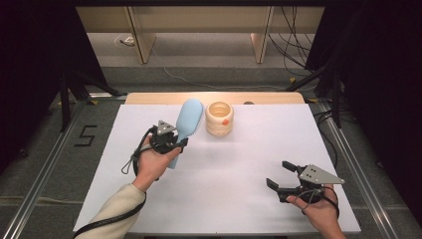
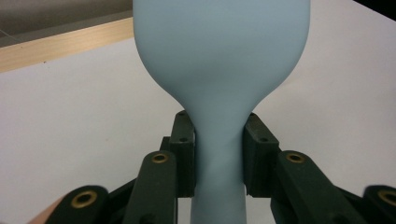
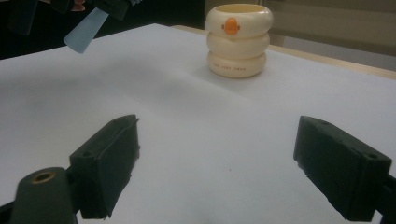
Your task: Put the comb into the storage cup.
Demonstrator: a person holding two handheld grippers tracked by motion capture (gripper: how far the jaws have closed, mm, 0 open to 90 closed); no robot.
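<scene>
Pale-blue brush point(image 1: 187, 123), pinched at the neck by the left gripper point(image 1: 175, 144), pads point(image 2: 183, 161) pressed tight on either side of the narrow handle. Head up and forward, tilted toward the cup point(image 1: 220, 118), bristle edge just beside the cup's left wall. Gripped low, probably to leave the whole head free for dropping into the cup's open mouth. Lifted off the sheet point(image 1: 239, 199), handle end hanging down toward the left hand point(image 1: 154, 162). Wrist cocked, forearm angled in from the near left of the cup.

Right gripper point(image 1: 279, 174) well apart, near and to the right of the cup, fingers point(image 3: 107, 163) spread wide with nothing between. Parked low over the sheet, pointing toward the cup, likely waiting to steady it.
</scene>
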